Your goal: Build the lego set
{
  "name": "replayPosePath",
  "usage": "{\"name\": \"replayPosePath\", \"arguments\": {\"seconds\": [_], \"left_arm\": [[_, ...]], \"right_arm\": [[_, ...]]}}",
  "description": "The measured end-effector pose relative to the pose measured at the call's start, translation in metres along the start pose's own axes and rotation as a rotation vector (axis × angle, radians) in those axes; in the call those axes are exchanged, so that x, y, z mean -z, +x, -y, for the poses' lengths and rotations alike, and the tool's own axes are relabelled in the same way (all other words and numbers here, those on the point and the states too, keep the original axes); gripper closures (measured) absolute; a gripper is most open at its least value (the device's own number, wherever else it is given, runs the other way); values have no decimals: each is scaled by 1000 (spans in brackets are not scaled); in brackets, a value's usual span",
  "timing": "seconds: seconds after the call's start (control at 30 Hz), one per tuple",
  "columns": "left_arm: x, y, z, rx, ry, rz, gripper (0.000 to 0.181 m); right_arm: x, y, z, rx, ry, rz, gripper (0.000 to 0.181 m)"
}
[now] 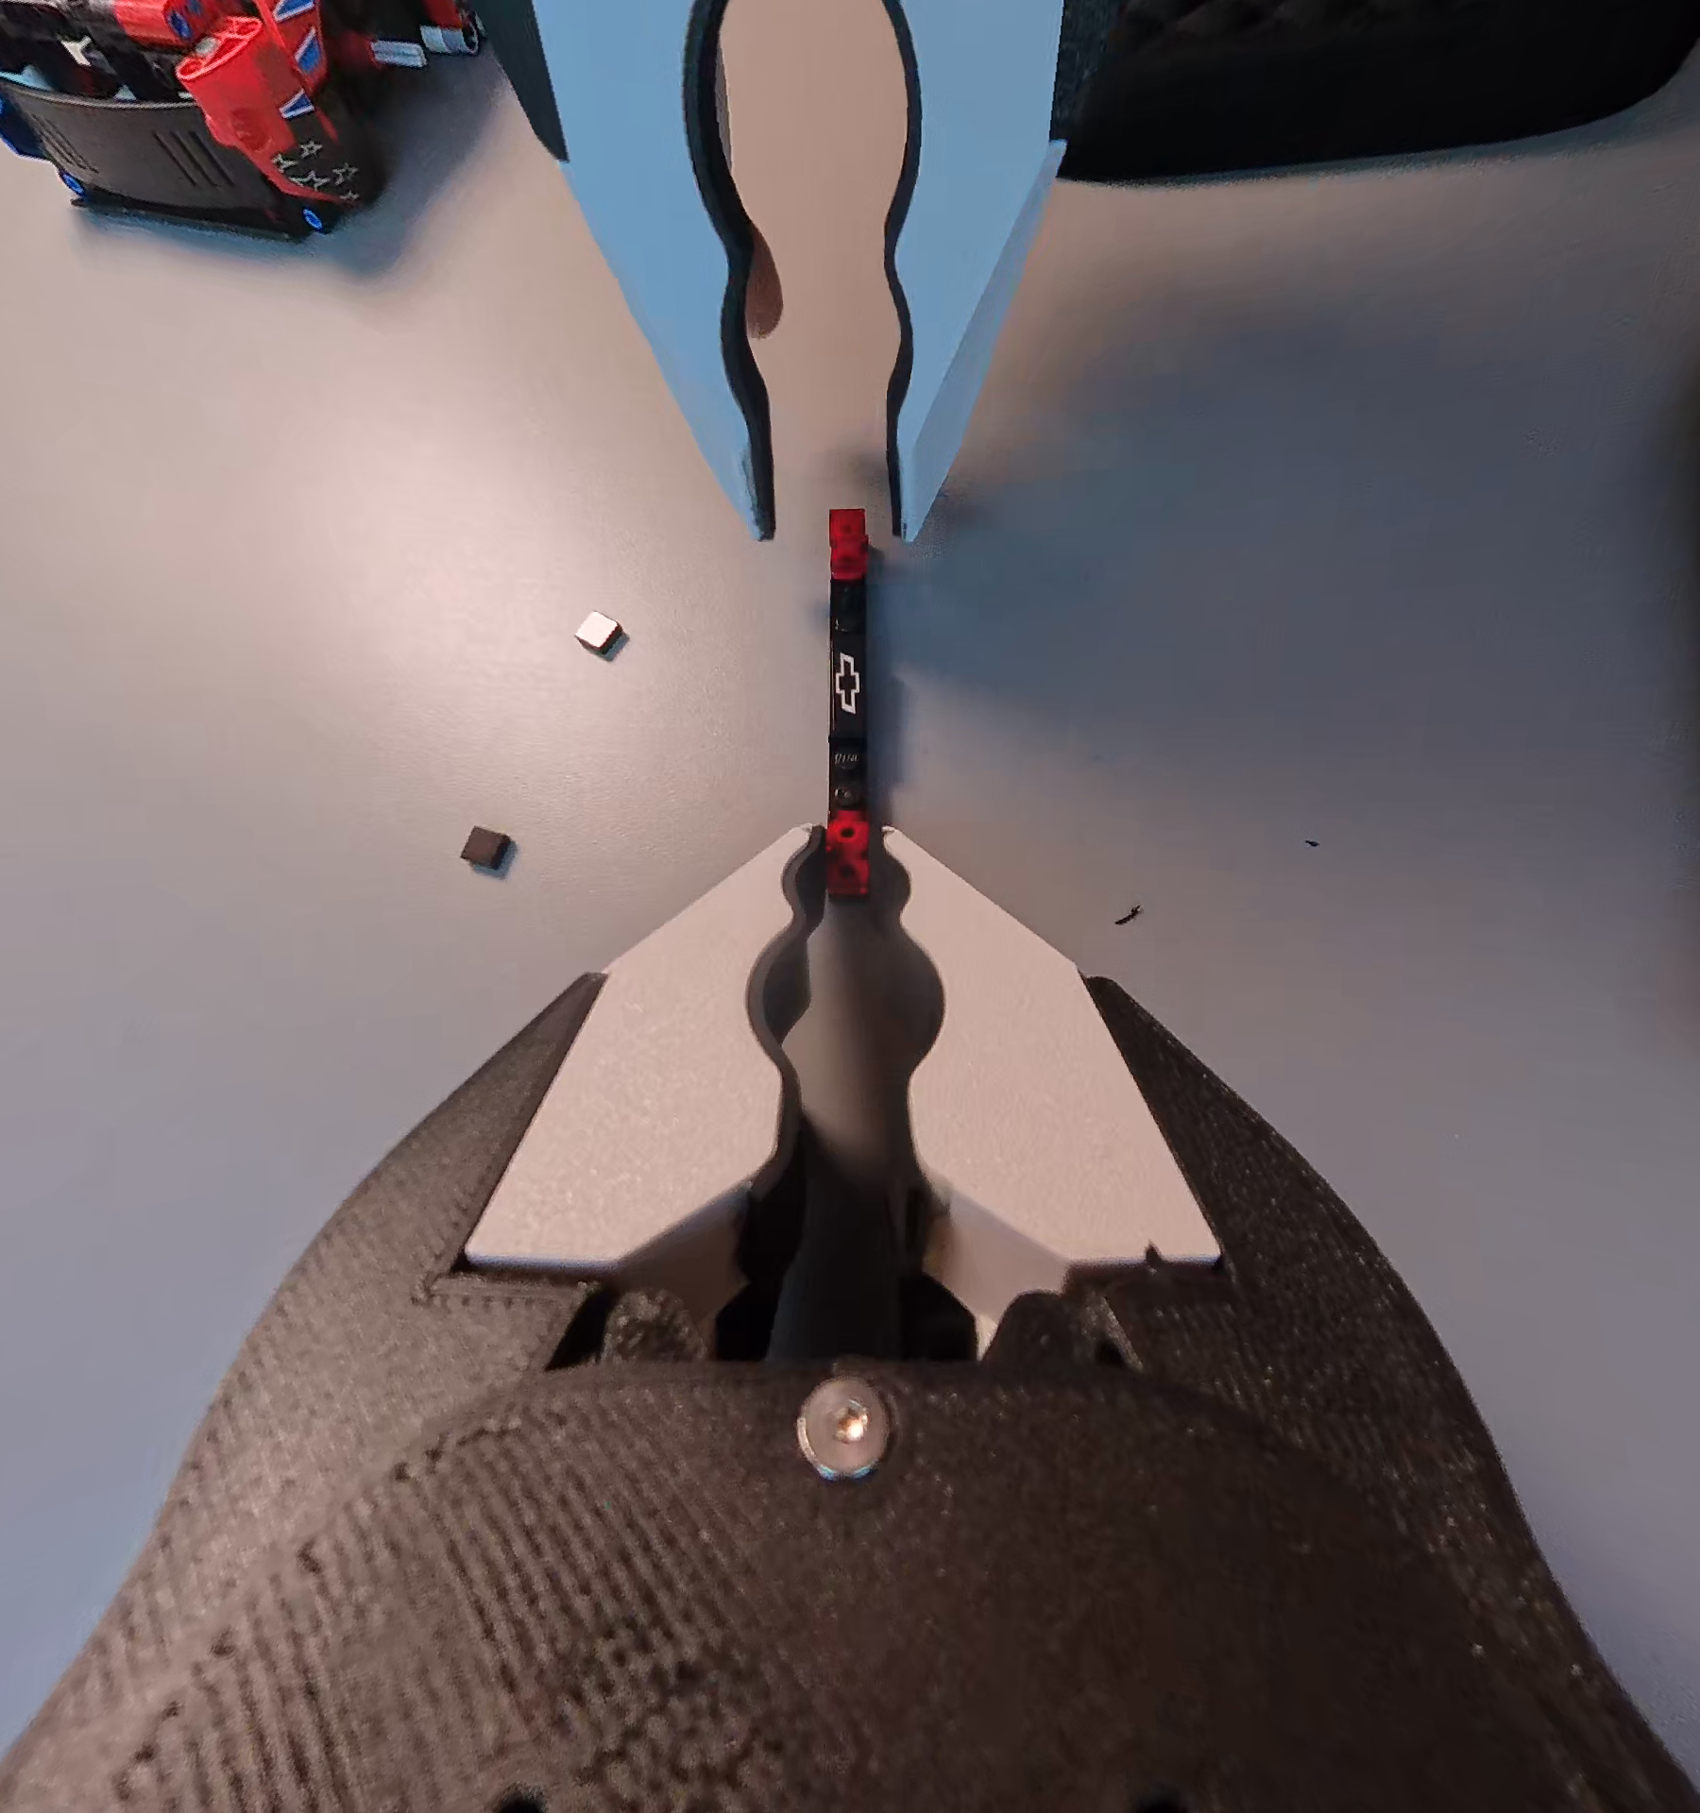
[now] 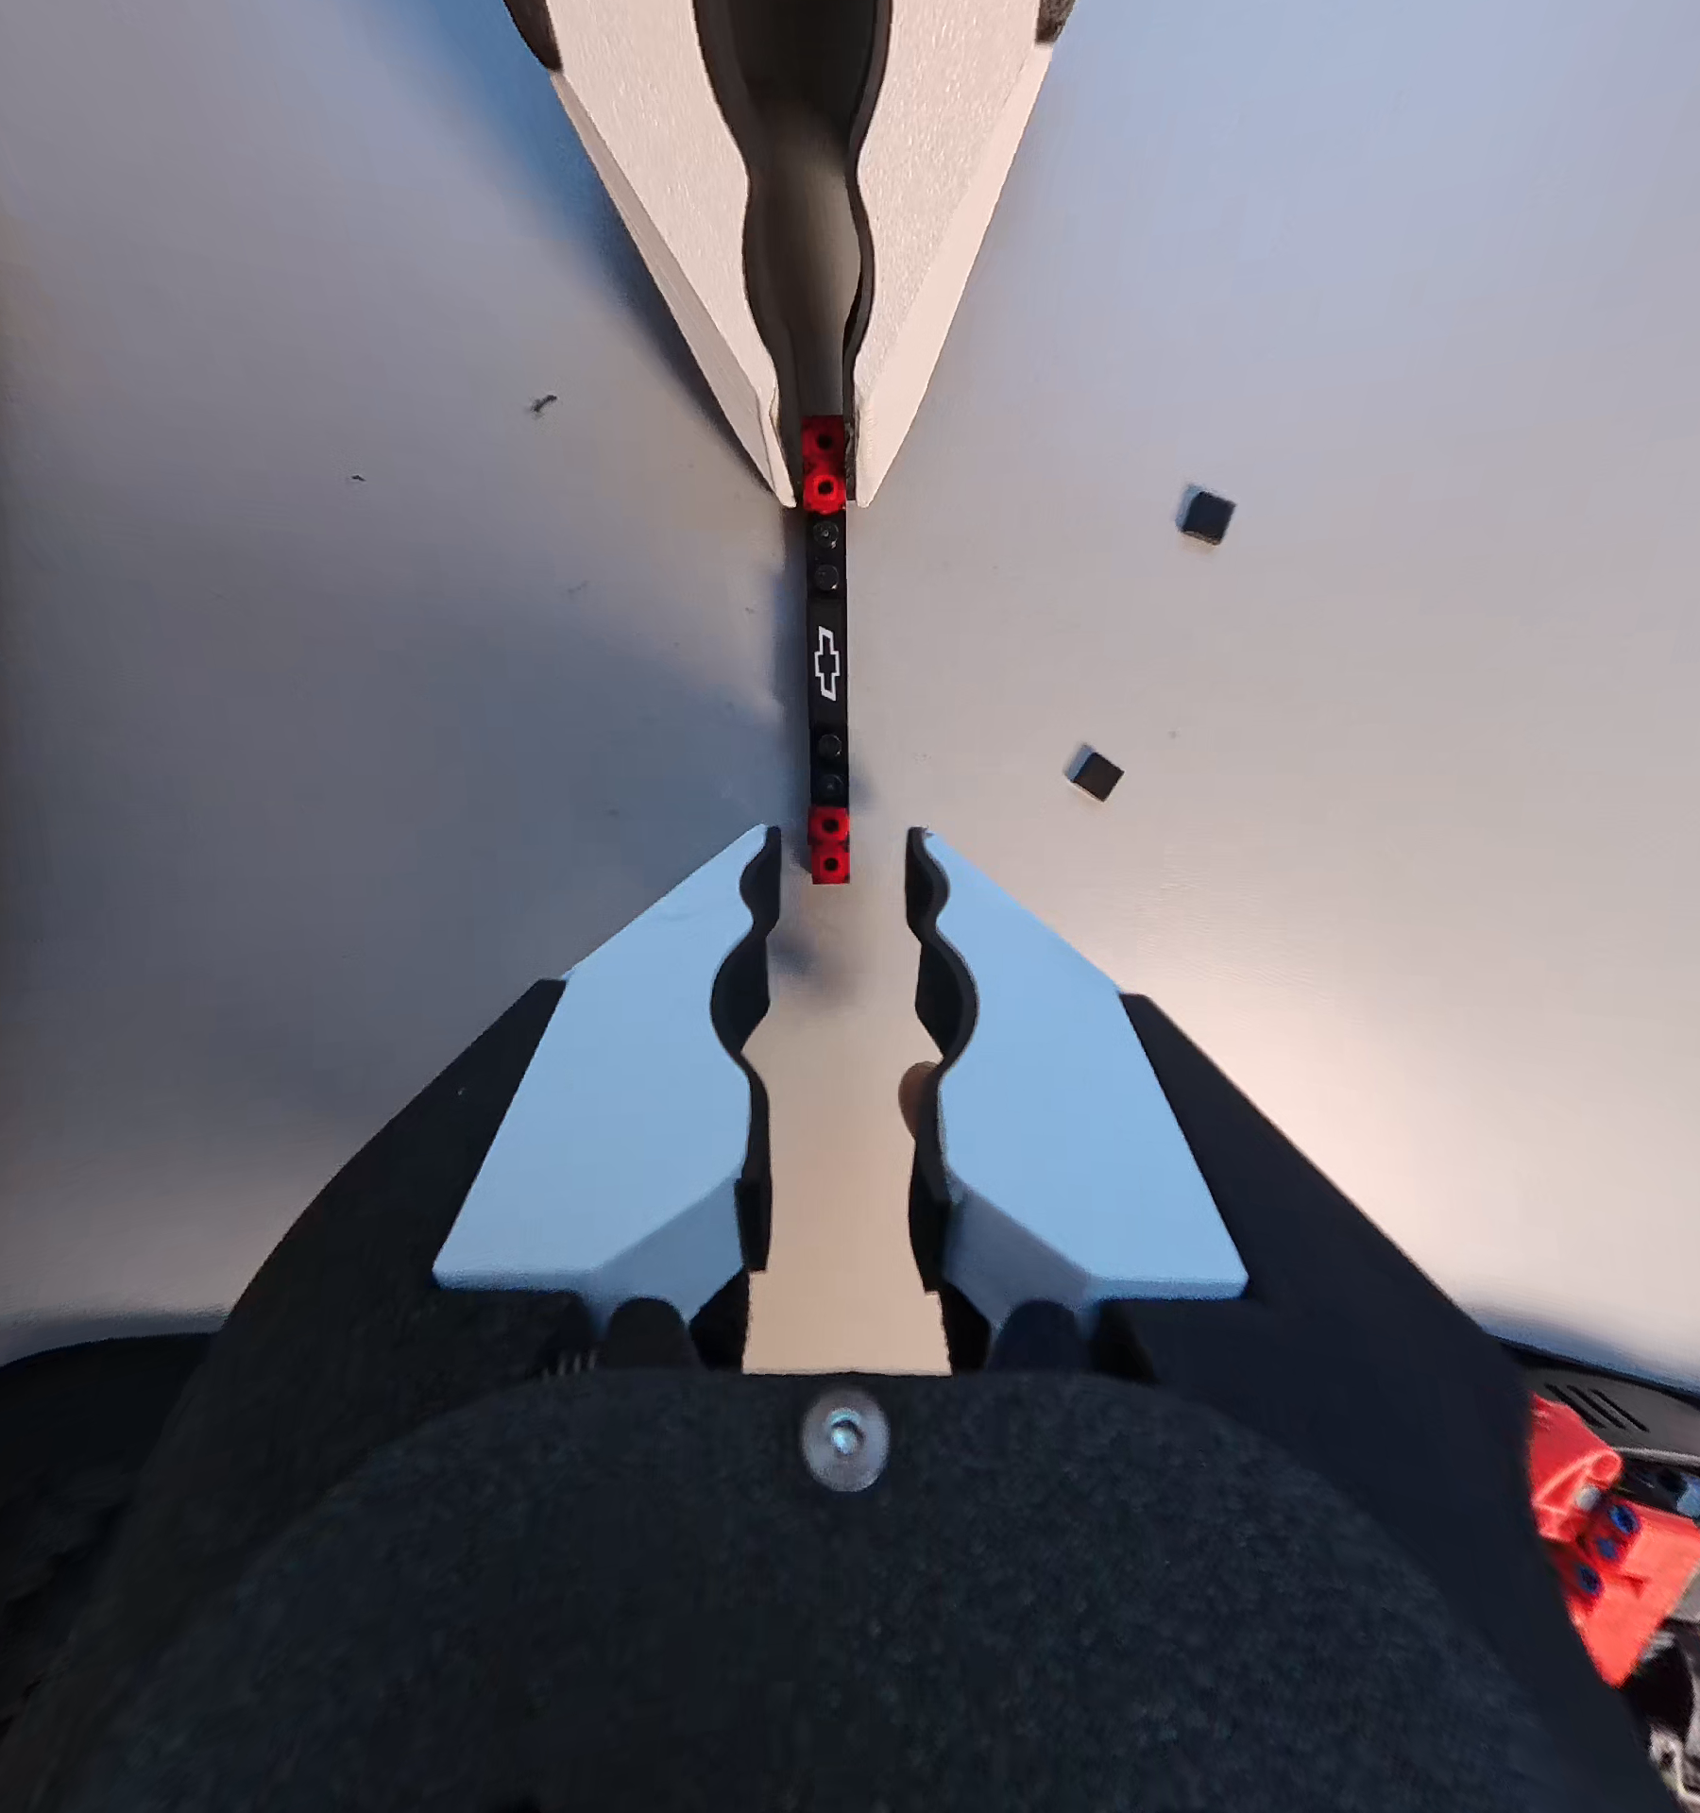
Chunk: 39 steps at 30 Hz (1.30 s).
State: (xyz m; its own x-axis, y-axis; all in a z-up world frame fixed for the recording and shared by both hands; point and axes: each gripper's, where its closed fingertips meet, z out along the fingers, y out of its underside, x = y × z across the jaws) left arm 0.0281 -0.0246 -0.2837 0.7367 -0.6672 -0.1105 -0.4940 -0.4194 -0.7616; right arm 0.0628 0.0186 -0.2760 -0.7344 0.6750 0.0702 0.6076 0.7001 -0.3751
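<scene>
**Two tongs meet at a slim black-and-red Lego strip**

In the left wrist view, a partly built Lego car (image 1: 208,108) in red, black and blue sits at the upper left of the frame on the pale grey tabletop (image 1: 238,981). Farther right, two loose square tiles lie apart from each other: a light one (image 1: 599,633) above and a dark one (image 1: 486,848) below it. At the centre a narrow Lego strip (image 1: 847,701), black in the middle with a white outline emblem and a red piece at each end, runs straight up the frame. The left tongs (image 1: 847,832), rising from the bottom edge, are pressed together on its lower red end. The right tongs (image 1: 834,535) come down from the top edge, spread, their tips on either side of the upper red end without touching it. Small dark specks dot the tabletop at centre right.

In the right wrist view the same strip (image 2: 827,652) stands at the centre. The right tongs (image 2: 844,834) reach up from the bottom edge, spread, the near red end lying between the tips, closer to the left one. The left tongs (image 2: 824,500) descend from the top, pinching the far red end. Two dark square tiles (image 2: 1205,514) (image 2: 1094,773) lie right of centre, and the Lego car (image 2: 1631,1570) shows at the lower right corner.
</scene>
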Motion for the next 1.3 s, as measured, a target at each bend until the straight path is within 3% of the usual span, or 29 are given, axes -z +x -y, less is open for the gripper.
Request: {"name": "replayPosePath", "arguments": {"seconds": [0.2,0.87,1.3], "left_arm": [[0,0,0,3,0,2,175],[0,0,1,0,2,4,173],[0,1,0,7,0,-7,175]], "right_arm": [[12,0,3,-5,38,6,160],[-5,-1,4,17,15,11,176],[-7,-2,2,154,-187,-38,177]]}}
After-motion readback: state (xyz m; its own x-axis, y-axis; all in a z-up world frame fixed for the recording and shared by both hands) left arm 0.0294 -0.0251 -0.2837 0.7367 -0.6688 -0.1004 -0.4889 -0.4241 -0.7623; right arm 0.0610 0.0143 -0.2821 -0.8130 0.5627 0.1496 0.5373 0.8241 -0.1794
